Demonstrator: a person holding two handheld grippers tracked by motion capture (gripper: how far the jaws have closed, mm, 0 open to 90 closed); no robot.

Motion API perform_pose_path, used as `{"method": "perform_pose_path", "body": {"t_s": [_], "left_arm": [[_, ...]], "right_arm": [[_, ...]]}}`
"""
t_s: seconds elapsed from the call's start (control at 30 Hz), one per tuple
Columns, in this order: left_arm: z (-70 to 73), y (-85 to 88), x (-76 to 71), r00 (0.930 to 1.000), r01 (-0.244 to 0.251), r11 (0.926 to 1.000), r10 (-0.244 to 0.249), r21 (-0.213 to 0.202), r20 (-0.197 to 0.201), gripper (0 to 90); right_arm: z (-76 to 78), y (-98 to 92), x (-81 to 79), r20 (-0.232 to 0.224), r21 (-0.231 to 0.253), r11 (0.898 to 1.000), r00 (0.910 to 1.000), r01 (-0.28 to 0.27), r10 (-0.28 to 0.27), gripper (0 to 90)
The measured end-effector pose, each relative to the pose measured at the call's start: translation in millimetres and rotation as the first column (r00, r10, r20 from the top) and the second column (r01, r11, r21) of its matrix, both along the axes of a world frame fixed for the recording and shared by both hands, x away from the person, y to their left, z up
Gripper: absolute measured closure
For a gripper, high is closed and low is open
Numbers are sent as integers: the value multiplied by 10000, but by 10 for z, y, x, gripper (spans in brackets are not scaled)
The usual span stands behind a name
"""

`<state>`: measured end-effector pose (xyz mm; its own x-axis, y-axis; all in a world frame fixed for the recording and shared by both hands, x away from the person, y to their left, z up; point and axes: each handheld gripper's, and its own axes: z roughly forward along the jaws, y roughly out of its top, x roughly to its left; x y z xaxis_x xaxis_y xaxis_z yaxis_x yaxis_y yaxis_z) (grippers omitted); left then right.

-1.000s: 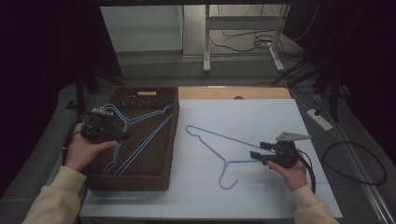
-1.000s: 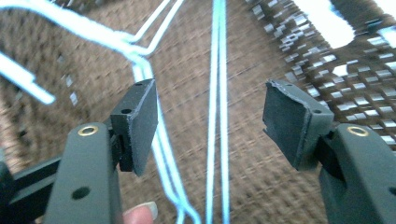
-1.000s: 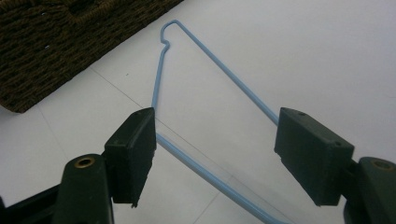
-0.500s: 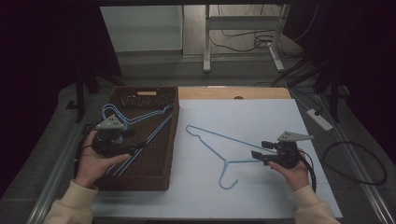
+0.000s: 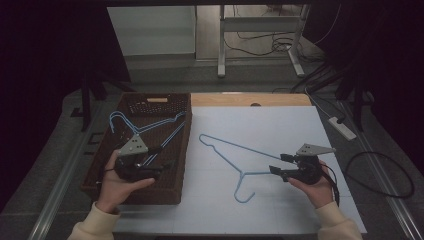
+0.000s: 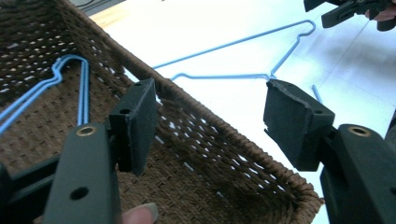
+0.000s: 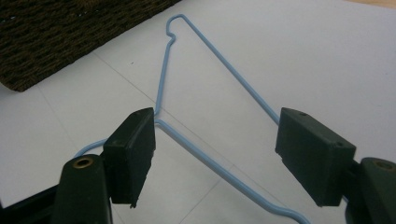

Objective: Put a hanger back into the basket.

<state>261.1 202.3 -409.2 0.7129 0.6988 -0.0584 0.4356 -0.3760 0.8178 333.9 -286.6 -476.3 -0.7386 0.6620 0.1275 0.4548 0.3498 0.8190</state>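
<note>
A light blue wire hanger [image 5: 235, 150] lies flat on the white table sheet [image 5: 280, 125], its hook toward the near edge. My right gripper [image 5: 278, 164] stands open at the hanger's right end. In the right gripper view the hanger [image 7: 219, 56] runs between the spread pads [image 7: 133, 149] without touching them. Over the near part of the brown woven basket [image 5: 175, 192], my left gripper [image 5: 165, 167] is open and holds nothing. Blue hangers [image 5: 145, 127] lie inside the basket. The left gripper view looks over the basket rim [image 6: 177, 95] to the table hanger [image 6: 243, 44].
The basket takes up the table's left side. A wooden strip [image 5: 250, 100] runs along the far edge of the sheet. A power strip [image 5: 342, 127] and cables lie on the floor to the right. The right gripper [image 6: 345, 11] shows far off in the left gripper view.
My left hand has moved toward the near right part of the basket, away from the hangers' hooks. The right hand and the table hanger have stayed put.
</note>
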Motion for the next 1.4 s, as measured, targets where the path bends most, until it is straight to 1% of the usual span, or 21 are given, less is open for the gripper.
{"method": "perform_pose_path", "body": {"t_s": [0.2, 0.27, 0.3, 0.5, 0.77, 1.07, 1.1, 1.2, 1.27, 1.33, 1.37, 1.4], "left_arm": [[-106, -82, -25, 9999, 4, 9999, -6, -119, -120, 364], [-117, -92, -27, 9999, 3, 9999, -5, -129, -144, 364], [-149, -123, -25, 9998, 13, 9998, -17, -181, -217, 364], [-218, -180, -18, 9992, -59, 9998, 51, -214, -402, 365], [-264, -146, -39, 9987, -345, 9984, 328, -440, -393, 365], [-266, -123, -33, 9985, -449, 9975, 432, -540, -324, 359], [-261, -120, -36, 9985, -475, 9973, 460, -553, -287, 359], [-249, -104, -43, 9986, -486, 9970, 473, -600, -239, 358], [-250, -92, -45, 9985, -503, 9969, 488, -613, -248, 357], [-251, -83, -48, 9984, -526, 9966, 511, -629, -253, 357], [-249, -75, -50, 9984, -531, 9966, 517, -629, -246, 357], [-249, -75, -50, 9984, -531, 9966, 517, -629, -246, 357]], "right_arm": [[-11, 11, -11, -46, -91, 9999, 10000, -69, 68, 292], [-13, 12, -12, -58, -114, 9999, 10000, -79, 78, 292], [-17, 12, -12, -80, -165, 9998, 9999, -95, 94, 292], [-31, 21, -13, -92, -298, 9995, 9999, -99, 96, 292], [-26, 27, -17, 6, -519, 9986, 10000, -89, 89, 292], [-18, 32, -8, 163, -783, 9969, 9999, 51, -38, 294], [-11, 34, -6, 162, -844, 9964, 9999, 41, -27, 294], [46, 58, -3, 246, -1289, 9916, 9997, -54, 86, 295], [85, 73, 13, 263, -1495, 9888, 9996, -37, 77, 296], [116, 88, 48, 209, -1754, 9845, 9998, 6, 31, 304], [145, 102, 96, 220, -2088, 9779, 9997, 125, -81, 320], [145, 102, 96, 220, -2088, 9779, 9997, 125, -81, 320]]}}
